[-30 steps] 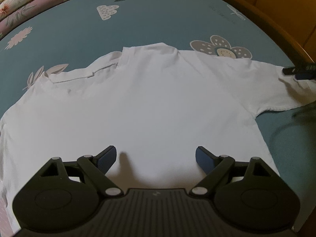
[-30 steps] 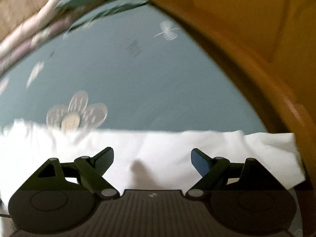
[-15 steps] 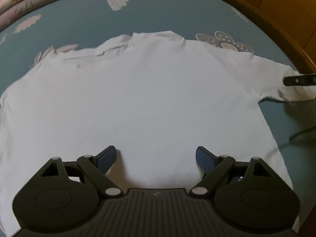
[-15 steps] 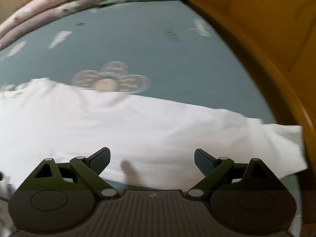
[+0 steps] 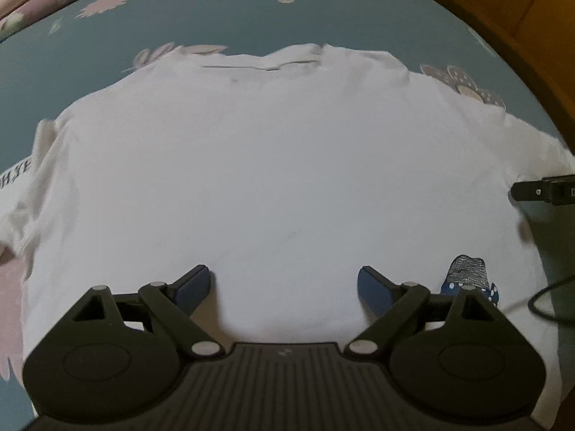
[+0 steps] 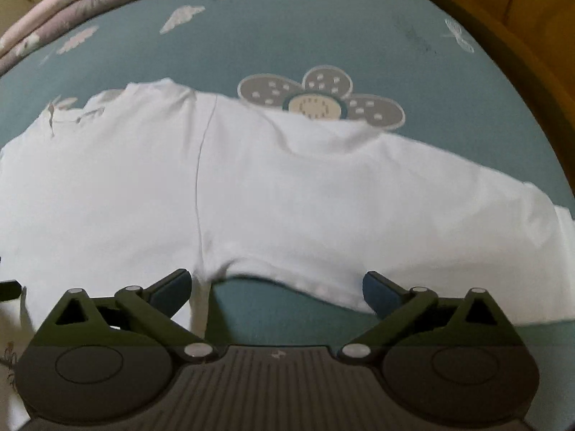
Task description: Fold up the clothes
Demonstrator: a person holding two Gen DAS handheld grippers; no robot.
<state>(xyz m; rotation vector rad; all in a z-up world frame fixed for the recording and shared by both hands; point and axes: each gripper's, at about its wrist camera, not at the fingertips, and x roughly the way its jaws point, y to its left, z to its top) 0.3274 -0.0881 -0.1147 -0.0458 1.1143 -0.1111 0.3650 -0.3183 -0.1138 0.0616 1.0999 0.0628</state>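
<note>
White T-shirt (image 5: 273, 179) flat on bedsheet (image 6: 359, 36) | left tool (image 5: 284, 283) spread | right tool (image 6: 276, 285) spread

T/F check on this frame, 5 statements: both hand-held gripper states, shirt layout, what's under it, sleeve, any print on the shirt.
1. The left hand-held gripper is open over the white T-shirt. True.
2. The right hand-held gripper is clamped on the sleeve. False: its jaws are spread wide, gripping nothing.
3. The T-shirt is already folded in half. False: it lies spread flat, both sleeves out.
4. It lies on a teal bedsheet with flower prints. True.
5. The shirt is entirely plain. False: a small dark blue graphic shows near the left gripper's right finger.
</note>
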